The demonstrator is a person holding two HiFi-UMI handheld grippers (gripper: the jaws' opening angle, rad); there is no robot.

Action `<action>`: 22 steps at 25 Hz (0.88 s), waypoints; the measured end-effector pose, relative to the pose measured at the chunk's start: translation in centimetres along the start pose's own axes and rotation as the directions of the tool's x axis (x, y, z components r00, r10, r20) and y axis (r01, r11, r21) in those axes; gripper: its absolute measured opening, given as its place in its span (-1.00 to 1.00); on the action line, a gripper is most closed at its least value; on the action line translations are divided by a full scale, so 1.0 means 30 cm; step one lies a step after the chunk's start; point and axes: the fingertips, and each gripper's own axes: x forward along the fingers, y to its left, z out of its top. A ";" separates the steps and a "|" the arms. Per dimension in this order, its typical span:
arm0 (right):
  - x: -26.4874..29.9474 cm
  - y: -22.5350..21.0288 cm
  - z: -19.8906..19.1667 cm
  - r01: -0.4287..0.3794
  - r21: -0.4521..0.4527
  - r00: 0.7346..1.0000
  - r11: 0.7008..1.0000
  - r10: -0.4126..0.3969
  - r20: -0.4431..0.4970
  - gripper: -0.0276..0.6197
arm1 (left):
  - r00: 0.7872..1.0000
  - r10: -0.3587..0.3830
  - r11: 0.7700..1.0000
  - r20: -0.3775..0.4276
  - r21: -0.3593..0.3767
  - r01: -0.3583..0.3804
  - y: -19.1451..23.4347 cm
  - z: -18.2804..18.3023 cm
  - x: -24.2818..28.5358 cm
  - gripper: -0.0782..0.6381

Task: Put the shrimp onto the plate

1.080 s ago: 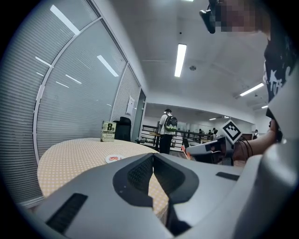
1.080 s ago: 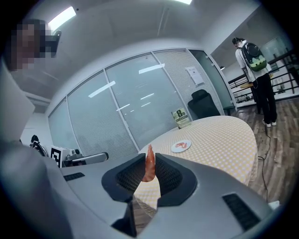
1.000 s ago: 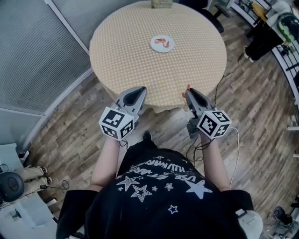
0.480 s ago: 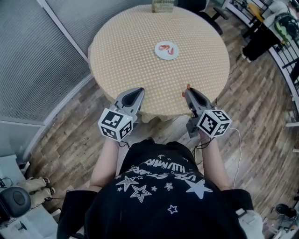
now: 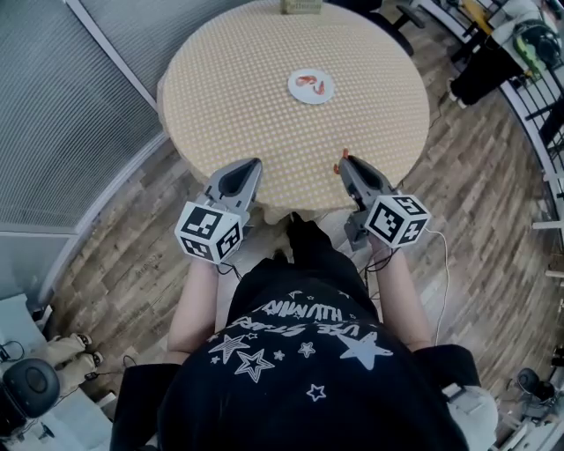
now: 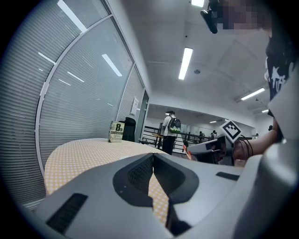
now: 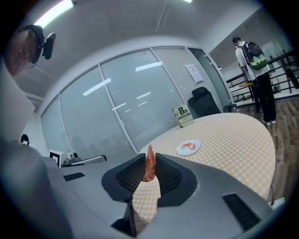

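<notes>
Head view: you have two hand-held grippers, one counter [image 5: 229,97], one plate [image 5: 299,92] and one printed card [image 5: 301,6].

There are at least two shrimp. The plated shrimp [image 5: 307,81] lies on the plate, which sits on the far half of the counter, a little right of centre. You cannot tell from here whether it is one piece or two. The held shrimp [image 7: 149,163] is well apart from the plate, at the near edge. The card stands at the far edge.

Both your forearms reach forward from your body, side by side and well apart. Each hand-held gripper points toward the far edge, with its marker cube at the back. The tips of both are over the near edge of the counter.

The left hand-held gripper [image 5: 252,165] is clenched. In the left gripper view its jaws meet with nothing between them. The right hand-held gripper [image 5: 344,163] is grasping the held shrimp. In the right gripper view the jaws pinch its body, and it stands upright with its thin end poking above them.

Compared with half a second ago, both hand-held grippers remain at the near edge and the right one still clamps its shrimp. The plate has not changed its place on the counter. Only the framing has shifted slightly.
</notes>
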 end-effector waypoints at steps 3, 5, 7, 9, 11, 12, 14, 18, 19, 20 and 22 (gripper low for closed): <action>0.026 0.023 -0.001 -0.026 -0.018 0.999 1.000 0.026 -0.018 -0.69 | 1.000 0.025 1.000 0.006 -0.015 -0.024 0.018 -0.005 -0.016 -0.76; 0.036 0.032 -0.002 -0.040 -0.025 0.999 0.999 0.039 -0.027 -0.69 | 0.999 0.037 0.999 0.007 -0.020 -0.037 0.023 -0.008 -0.024 -0.76; 0.041 0.030 -0.001 -0.047 -0.027 0.998 0.999 0.046 -0.032 -0.69 | 0.999 0.047 0.999 0.007 -0.016 -0.047 0.024 -0.005 -0.025 -0.76; 0.050 0.018 0.005 -0.048 -0.023 0.998 0.999 0.047 -0.035 -0.69 | 0.999 0.053 0.998 0.009 -0.015 -0.053 0.024 0.002 -0.019 -0.76; 0.074 0.005 0.021 -0.050 -0.020 0.998 0.999 0.049 -0.032 -0.69 | 0.998 0.056 0.998 0.010 -0.014 -0.056 0.036 0.009 -0.006 -0.76; 0.090 0.000 0.030 -0.053 -0.020 0.998 0.998 0.052 -0.029 -0.69 | 0.998 0.057 0.998 0.009 -0.011 -0.057 0.046 0.012 0.003 -0.76; 0.123 -0.011 0.039 -0.060 -0.019 0.998 0.998 0.060 -0.031 -0.69 | 0.998 0.062 0.998 0.003 -0.005 -0.062 0.070 0.011 0.023 -0.76; 0.188 -0.055 0.047 -0.062 -0.008 0.997 0.998 0.062 -0.050 -0.69 | 0.997 0.073 0.997 -0.009 -0.021 -0.074 0.116 0.009 0.075 -0.76; 0.209 -0.069 0.054 -0.062 -0.004 0.997 0.998 0.061 -0.053 -0.69 | 0.997 0.075 0.997 -0.014 -0.020 -0.076 0.129 0.011 0.091 -0.76; 0.232 -0.084 0.062 -0.061 -0.001 0.997 0.998 0.061 -0.057 -0.69 | 0.997 0.078 0.997 -0.019 -0.019 -0.078 0.143 0.014 0.108 -0.76; 0.281 -0.118 0.078 -0.058 0.003 0.996 0.998 0.058 -0.065 -0.69 | 0.996 0.081 0.996 -0.029 -0.019 -0.081 0.173 0.020 0.147 -0.76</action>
